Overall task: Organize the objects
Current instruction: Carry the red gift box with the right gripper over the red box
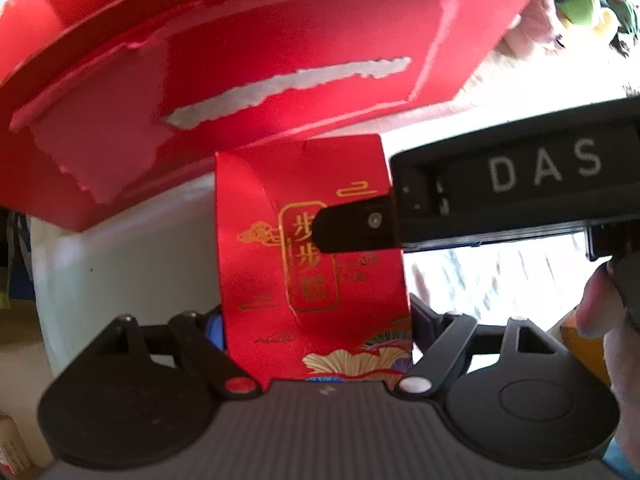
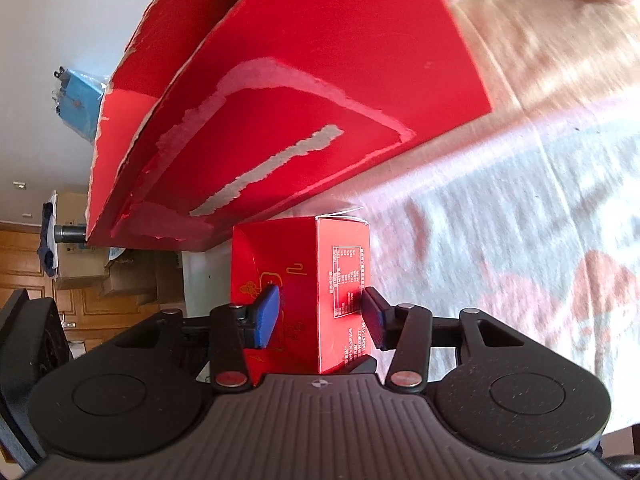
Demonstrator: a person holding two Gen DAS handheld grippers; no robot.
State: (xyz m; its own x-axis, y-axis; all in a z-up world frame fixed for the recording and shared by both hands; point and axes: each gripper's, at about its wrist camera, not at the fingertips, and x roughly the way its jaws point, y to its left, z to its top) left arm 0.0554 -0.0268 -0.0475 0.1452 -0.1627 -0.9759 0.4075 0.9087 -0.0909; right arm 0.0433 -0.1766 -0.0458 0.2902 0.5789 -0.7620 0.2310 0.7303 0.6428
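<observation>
Both hand-held grippers, left (image 1: 316,320) and right (image 2: 320,312), clench the small red box (image 1: 312,248) just below the large red carton (image 1: 240,64). Judged mid-transfer; next, one must release.

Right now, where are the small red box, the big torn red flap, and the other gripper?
small red box (image 2: 344,292), right wrist view, its printed side panel.
big torn red flap (image 2: 304,92), right wrist view, its red middle.
right gripper (image 1: 320,228), left wrist view, its black fingertip.

- Small box (image 2: 304,300): red, gold ornaments, white print on its side
- Large box (image 2: 304,92): red, torn grey-white strips
- Bedspread (image 2: 520,220): pale, pink patches
</observation>
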